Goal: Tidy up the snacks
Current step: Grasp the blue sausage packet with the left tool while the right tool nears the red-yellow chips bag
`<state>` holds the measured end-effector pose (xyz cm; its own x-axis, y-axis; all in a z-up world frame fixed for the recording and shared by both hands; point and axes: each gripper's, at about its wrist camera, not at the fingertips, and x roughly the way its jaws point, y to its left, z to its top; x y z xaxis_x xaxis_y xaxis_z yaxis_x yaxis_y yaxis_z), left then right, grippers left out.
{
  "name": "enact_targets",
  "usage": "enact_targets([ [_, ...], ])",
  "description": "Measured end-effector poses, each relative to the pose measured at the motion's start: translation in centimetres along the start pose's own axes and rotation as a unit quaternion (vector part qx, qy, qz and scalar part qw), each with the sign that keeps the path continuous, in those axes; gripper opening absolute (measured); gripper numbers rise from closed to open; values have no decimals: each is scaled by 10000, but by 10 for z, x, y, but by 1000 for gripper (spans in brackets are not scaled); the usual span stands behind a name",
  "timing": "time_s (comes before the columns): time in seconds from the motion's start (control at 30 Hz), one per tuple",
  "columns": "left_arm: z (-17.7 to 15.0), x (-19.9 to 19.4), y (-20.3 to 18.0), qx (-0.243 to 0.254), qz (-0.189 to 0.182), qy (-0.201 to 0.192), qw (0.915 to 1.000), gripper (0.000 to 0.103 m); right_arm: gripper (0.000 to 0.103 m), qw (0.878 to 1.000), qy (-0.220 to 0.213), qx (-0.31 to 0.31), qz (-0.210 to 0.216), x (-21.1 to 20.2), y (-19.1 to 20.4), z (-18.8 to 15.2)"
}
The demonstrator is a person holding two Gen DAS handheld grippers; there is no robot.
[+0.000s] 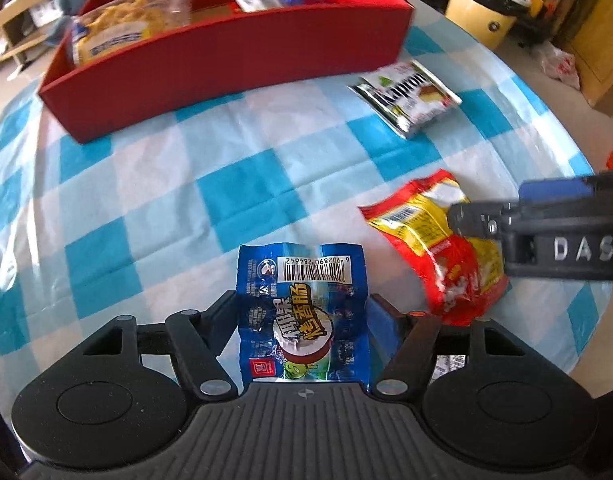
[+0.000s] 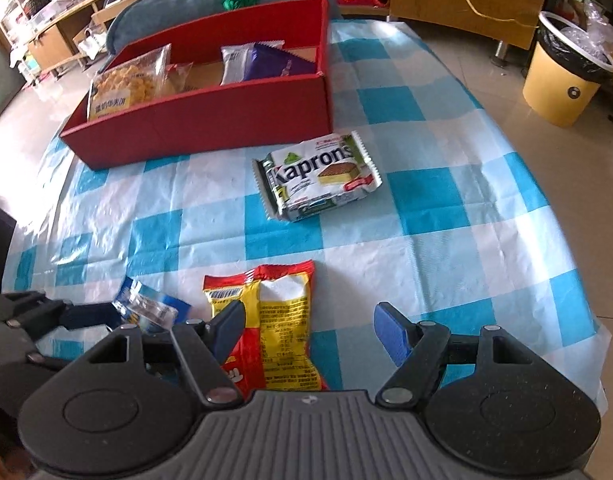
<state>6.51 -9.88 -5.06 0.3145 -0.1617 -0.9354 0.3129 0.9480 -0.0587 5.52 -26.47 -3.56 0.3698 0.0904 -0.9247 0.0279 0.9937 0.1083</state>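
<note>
The left tongs [image 1: 302, 312] point steeply down over the bench [image 1: 154, 184], which is covered in a blue-and-white checked cloth. A blue snack packet [image 1: 302, 280], barcode end away from the camera, lies between the two fingers, and both pads sit right at its side edges. The packet looks pinched there, though the wrinkled foil makes real pressure hard to judge. In the right wrist view the same packet [image 2: 146, 308] shows at the left edge with the left tongs' dark fingers around it.

The right tongs [image 2: 306, 330] stand about half open over a red-and-yellow snack bag [image 2: 274, 320] that lies flat on the cloth. The left finger overlaps the bag's left edge, while the right finger with its blue pad stands clear of the bag, over bare cloth. Nothing is gripped. In the left wrist view this bag [image 1: 426, 240] lies just to the right of the blue packet, with the right tongs [image 1: 478, 220] reaching over it from the right.

Farther off, a white and green Kaprons wafer pack [image 2: 318, 176] lies alone on the cloth. Beyond it stands a long red box [image 2: 210, 120] holding a clear bag of yellow crackers [image 2: 126, 84] at its left end and a silver and purple packet [image 2: 254, 62] towards its right. Off the bench, on the floor to the right, is a yellow bin [image 2: 562, 80] with a black liner.
</note>
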Motion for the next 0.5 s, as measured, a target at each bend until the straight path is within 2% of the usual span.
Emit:
enact_targets([
  [0.17, 4, -9, 13, -188, -13, -145, 9997, 75, 66, 9999, 104, 39, 127, 6, 3, 2],
  [0.33, 4, -5, 15, -170, 3, -64, 9998, 75, 70, 9994, 217, -38, 278, 14, 13, 2],
  [0.5, 3, 0, 19, -155, 110, -3, 9998, 75, 70, 9987, 379, -233, 248, 25, 22, 2],
])
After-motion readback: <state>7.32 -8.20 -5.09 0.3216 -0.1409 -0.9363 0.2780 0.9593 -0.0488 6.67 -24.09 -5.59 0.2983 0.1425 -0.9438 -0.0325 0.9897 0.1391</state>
